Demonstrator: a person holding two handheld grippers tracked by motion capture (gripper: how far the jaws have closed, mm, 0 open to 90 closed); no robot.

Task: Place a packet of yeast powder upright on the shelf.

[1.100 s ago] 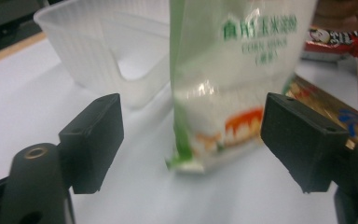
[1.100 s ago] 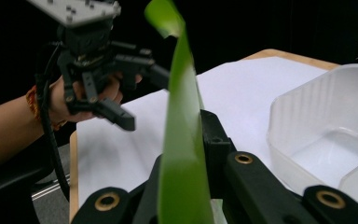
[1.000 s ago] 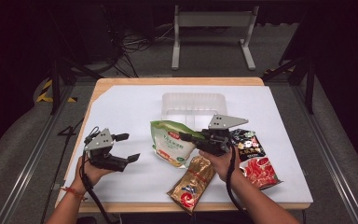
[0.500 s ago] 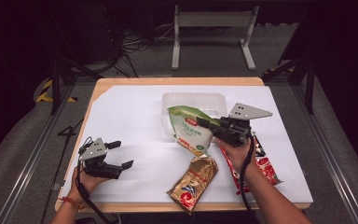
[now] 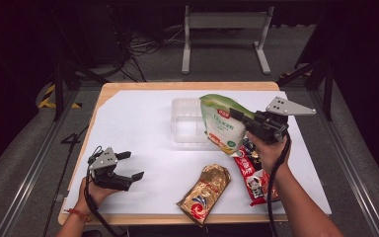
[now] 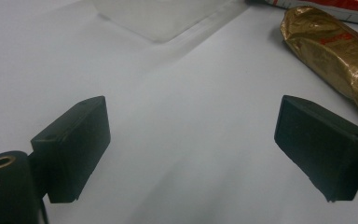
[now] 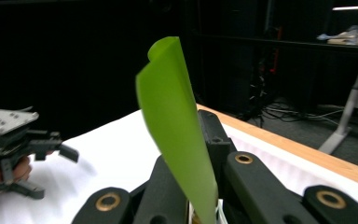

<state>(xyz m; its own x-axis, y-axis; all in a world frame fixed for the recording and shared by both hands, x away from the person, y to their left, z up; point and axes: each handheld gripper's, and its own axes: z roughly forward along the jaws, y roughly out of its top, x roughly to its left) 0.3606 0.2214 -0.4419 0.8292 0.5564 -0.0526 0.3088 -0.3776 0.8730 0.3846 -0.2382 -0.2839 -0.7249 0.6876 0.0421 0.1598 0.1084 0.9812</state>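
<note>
My right gripper is shut on the top edge of a green and white snack bag, which hangs in the air over the right end of a clear plastic tray. The bag's green edge stands between the jaws in the right gripper view. Low at the table's front left, my left gripper is open with nothing between its fingers. A gold packet lies at the front middle of the table; its end sits beyond the right jaw in the left gripper view.
Red snack packets lie under my right forearm on the white sheet that covers the wooden table. A grey metal stand is on the floor behind the table. The other hand's gripper appears at the left of the right gripper view.
My right gripper has carried the green bag up and to the right, from the table's middle to above the tray's right end. My left gripper has drawn back toward the front left.
</note>
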